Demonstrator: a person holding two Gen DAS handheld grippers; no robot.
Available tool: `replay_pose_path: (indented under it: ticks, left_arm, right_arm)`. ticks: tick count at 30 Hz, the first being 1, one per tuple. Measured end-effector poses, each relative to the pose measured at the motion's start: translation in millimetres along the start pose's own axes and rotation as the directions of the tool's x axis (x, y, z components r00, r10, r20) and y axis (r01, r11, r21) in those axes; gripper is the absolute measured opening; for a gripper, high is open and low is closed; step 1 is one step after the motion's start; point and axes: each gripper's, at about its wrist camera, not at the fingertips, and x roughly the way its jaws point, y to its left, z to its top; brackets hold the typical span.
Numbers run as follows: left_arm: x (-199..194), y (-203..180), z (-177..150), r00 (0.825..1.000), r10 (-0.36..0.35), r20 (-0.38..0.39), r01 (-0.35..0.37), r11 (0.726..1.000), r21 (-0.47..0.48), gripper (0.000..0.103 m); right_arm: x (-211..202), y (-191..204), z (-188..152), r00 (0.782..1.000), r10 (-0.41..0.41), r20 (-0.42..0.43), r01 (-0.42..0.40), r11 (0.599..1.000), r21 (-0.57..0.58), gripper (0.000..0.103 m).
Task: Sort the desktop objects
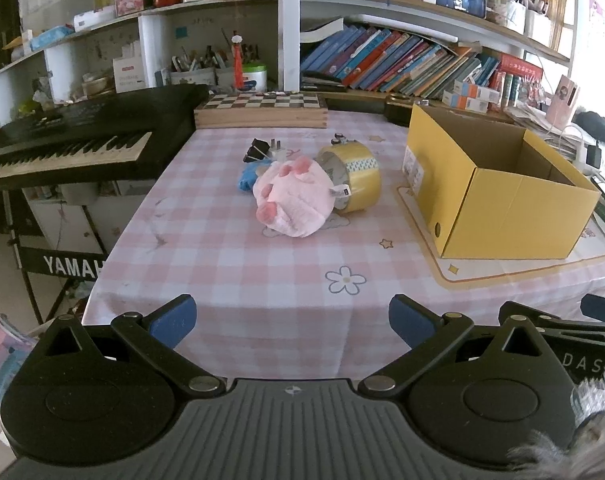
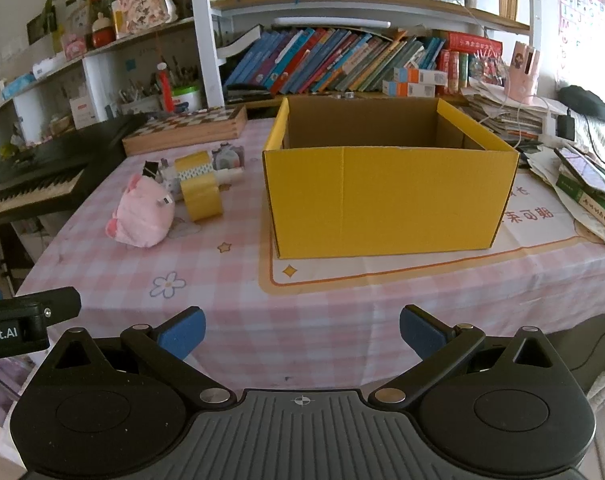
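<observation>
A pink plush toy [image 1: 292,196] [image 2: 142,212] lies mid-table on the pink checked cloth. Behind it stands a roll of yellowish tape [image 1: 352,176] [image 2: 198,190] on edge. Black binder clips [image 1: 256,148], a blue object [image 1: 248,176] and a small grey item [image 2: 226,158] cluster beside them. An open yellow cardboard box [image 1: 498,192] [image 2: 386,200] stands to the right; what I see of its inside is bare. My left gripper [image 1: 292,322] is open at the table's near edge, well short of the plush. My right gripper [image 2: 302,334] is open too, facing the box front.
A black Yamaha keyboard [image 1: 66,148] borders the table's left side. A wooden chessboard box [image 1: 262,110] sits at the back. Shelves of books [image 2: 342,60] rise behind. Stacked papers and books [image 2: 582,184] crowd the right edge. A printed mat [image 2: 422,268] lies under the box.
</observation>
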Motion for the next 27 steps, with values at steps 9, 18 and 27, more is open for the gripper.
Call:
replay_pose_path:
  ticks: [9,18,27]
  left_arm:
    - [0.2,-0.5,0.7,1.0,-0.01,0.009,0.01,1.0,0.002,0.103]
    - [-3.9,-2.8,0.2,1.0,-0.016,0.019,0.016,1.0,0.01,0.103]
    - [-8.7,-2.5,-1.8,1.0,-0.023,0.02,0.023,1.0,0.012,0.103]
  right_arm:
    - [0.0,1.5,-0.3,1.0,0.009,-0.002,-0.009,1.0,-0.003,0.103]
    - [-0.4,1.4,0.1,1.0,-0.006,-0.016,0.006,1.0,0.004,0.103]
    - [-2.8,3.3,-1.3,1.0,-0.01,-0.024,0.01,1.0,-0.007,0.103]
